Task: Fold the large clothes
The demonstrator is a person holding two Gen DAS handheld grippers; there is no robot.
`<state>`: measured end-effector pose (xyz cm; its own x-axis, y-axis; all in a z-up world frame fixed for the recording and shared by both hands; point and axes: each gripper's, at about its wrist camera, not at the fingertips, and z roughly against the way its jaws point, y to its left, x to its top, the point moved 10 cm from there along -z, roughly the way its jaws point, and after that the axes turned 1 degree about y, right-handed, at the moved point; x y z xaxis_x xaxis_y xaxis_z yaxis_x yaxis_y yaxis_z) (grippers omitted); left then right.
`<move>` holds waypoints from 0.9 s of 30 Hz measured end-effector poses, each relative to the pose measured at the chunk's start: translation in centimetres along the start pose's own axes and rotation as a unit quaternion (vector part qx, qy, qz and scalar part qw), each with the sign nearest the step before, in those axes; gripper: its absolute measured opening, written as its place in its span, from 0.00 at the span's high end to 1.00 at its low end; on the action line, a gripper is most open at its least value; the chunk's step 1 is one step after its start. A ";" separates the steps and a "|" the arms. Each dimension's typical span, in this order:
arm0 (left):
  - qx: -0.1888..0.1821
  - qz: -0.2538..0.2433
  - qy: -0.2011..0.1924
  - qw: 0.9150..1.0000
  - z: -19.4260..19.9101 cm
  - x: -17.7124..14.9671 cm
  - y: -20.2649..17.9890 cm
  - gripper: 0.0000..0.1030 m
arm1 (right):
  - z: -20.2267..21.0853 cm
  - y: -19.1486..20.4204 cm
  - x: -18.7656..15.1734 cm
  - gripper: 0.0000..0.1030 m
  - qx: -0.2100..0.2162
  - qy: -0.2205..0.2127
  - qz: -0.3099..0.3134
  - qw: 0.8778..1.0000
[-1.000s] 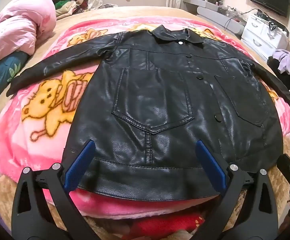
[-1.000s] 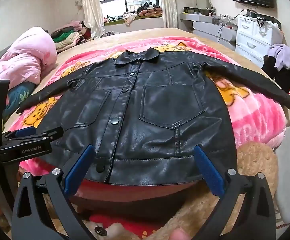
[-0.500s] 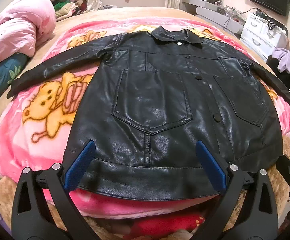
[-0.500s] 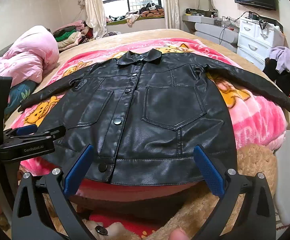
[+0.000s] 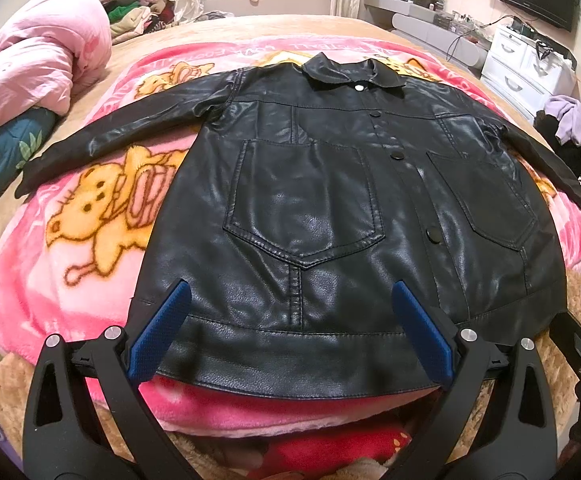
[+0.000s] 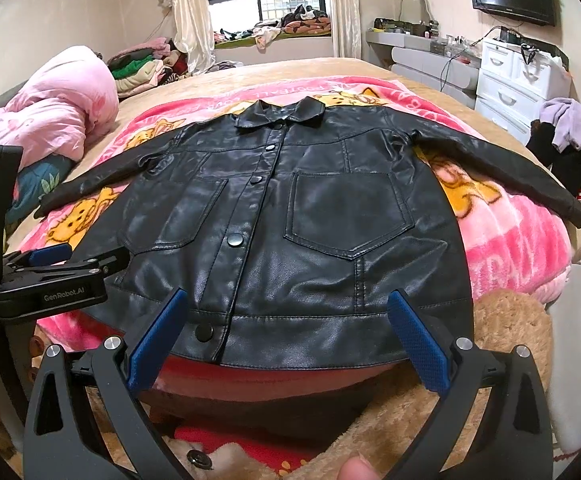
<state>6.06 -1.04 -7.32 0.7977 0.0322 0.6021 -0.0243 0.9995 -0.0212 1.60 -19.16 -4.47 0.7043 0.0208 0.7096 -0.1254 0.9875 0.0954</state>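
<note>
A black leather jacket (image 5: 330, 200) (image 6: 298, 216) lies flat and buttoned on a pink cartoon blanket (image 5: 82, 240), collar far, both sleeves spread out sideways. My left gripper (image 5: 290, 328) hovers open just before the jacket's near hem, on its left half, with nothing between the blue pads (image 5: 158, 332). My right gripper (image 6: 286, 332) is open too, over the hem on the right half. In the right wrist view the left gripper (image 6: 50, 276) shows at the left edge.
A bundled pink quilt (image 5: 34, 64) sits at the bed's left. White drawers (image 6: 518, 80) and a dark clothes heap (image 6: 570, 140) stand on the right. A tan fleece layer (image 6: 502, 320) hangs over the near bed edge. Clothes are piled by the window (image 6: 274, 32).
Both grippers have pulled back and tilted up a little, so the jacket looks slightly farther and more of the room shows. The jacket itself has not moved.
</note>
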 end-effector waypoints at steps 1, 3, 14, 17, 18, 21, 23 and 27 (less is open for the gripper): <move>0.000 0.000 -0.001 1.000 0.0 0.0 0.0 0.09 | 0.0 0.0 0.0 0.04 0.000 0.000 0.000 1.000; 0.000 0.000 -0.001 1.000 0.1 0.0 0.0 0.09 | 0.1 0.0 0.0 0.04 0.000 0.000 0.001 1.000; -0.001 0.000 -0.002 1.000 0.2 0.0 0.0 0.09 | 0.1 0.0 0.0 0.04 -0.001 -0.002 0.003 1.000; -0.001 0.000 -0.002 1.000 0.2 0.0 0.1 0.09 | 0.1 0.0 0.0 0.04 -0.002 -0.002 0.004 1.000; -0.001 0.000 -0.001 1.000 0.3 0.0 0.1 0.09 | 0.1 -0.1 0.0 0.04 -0.004 -0.002 0.004 1.000; -0.001 -0.001 -0.002 1.000 0.3 0.1 0.0 0.09 | 0.1 -0.1 0.0 0.04 -0.004 -0.001 0.003 1.000; -0.002 -0.001 -0.001 1.000 0.3 0.1 0.0 0.09 | 0.1 -0.1 0.0 0.04 -0.004 -0.002 0.004 1.000; -0.002 -0.001 -0.001 1.000 0.3 0.0 0.0 0.09 | 0.1 -0.3 0.1 0.04 -0.005 -0.004 0.005 1.000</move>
<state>5.90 -1.04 -7.04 0.7961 0.0303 0.6044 -0.0204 0.9995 -0.0233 1.65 -19.43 -4.36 0.6980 0.0300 0.7155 -0.1251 0.9889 0.0805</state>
